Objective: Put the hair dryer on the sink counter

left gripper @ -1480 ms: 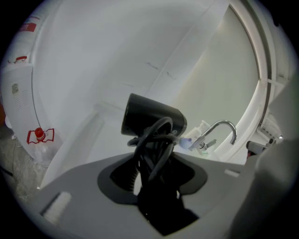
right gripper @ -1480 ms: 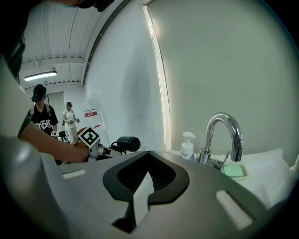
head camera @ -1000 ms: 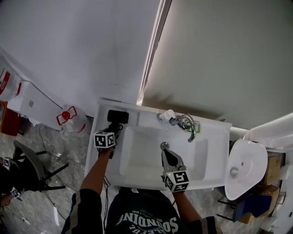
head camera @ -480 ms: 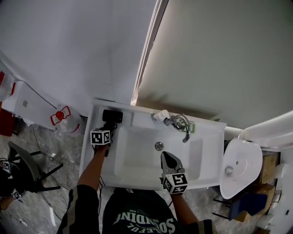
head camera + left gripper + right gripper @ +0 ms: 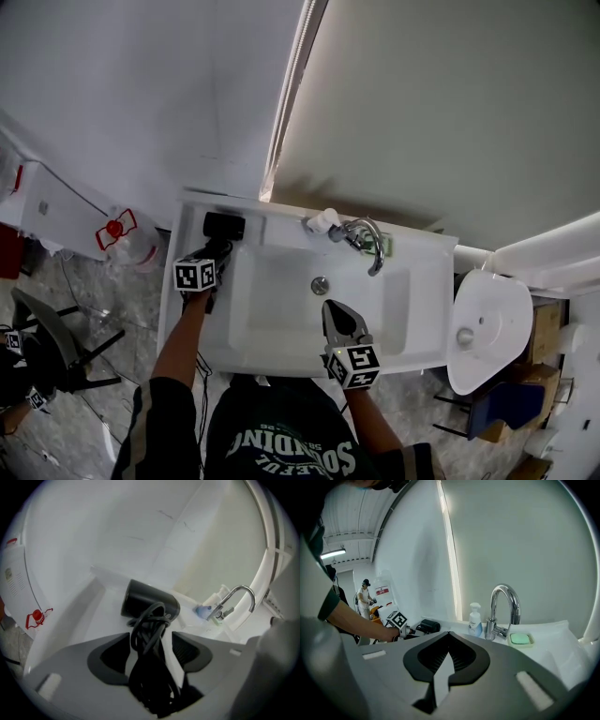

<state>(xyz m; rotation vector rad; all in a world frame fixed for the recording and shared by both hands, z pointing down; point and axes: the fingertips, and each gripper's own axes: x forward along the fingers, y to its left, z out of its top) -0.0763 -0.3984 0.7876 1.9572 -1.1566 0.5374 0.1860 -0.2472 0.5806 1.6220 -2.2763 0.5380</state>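
Note:
The black hair dryer [image 5: 224, 226] lies on the white sink counter [image 5: 184, 298] at its back left corner, left of the basin. In the left gripper view its barrel [image 5: 150, 603] points away and its coiled black cord [image 5: 149, 631] runs back between my jaws. My left gripper [image 5: 151, 638] is opening; its pads stand apart on either side of the cord and handle, with gaps showing. In the head view the left gripper [image 5: 210, 258] sits just in front of the dryer. My right gripper [image 5: 330, 309] hangs over the basin's front part, shut and empty [image 5: 449, 634].
A chrome faucet [image 5: 362, 236], a soap bottle [image 5: 320, 221] and a green soap dish [image 5: 387, 247] stand along the back of the basin. A white toilet [image 5: 487, 323] is at the right. A chair [image 5: 58, 349] and a water jug [image 5: 120, 238] are on the floor at the left.
The head view has drifted, so the sink sits a little further left. The left gripper stays just in front of the dryer. The right gripper has drawn back slightly from the drain.

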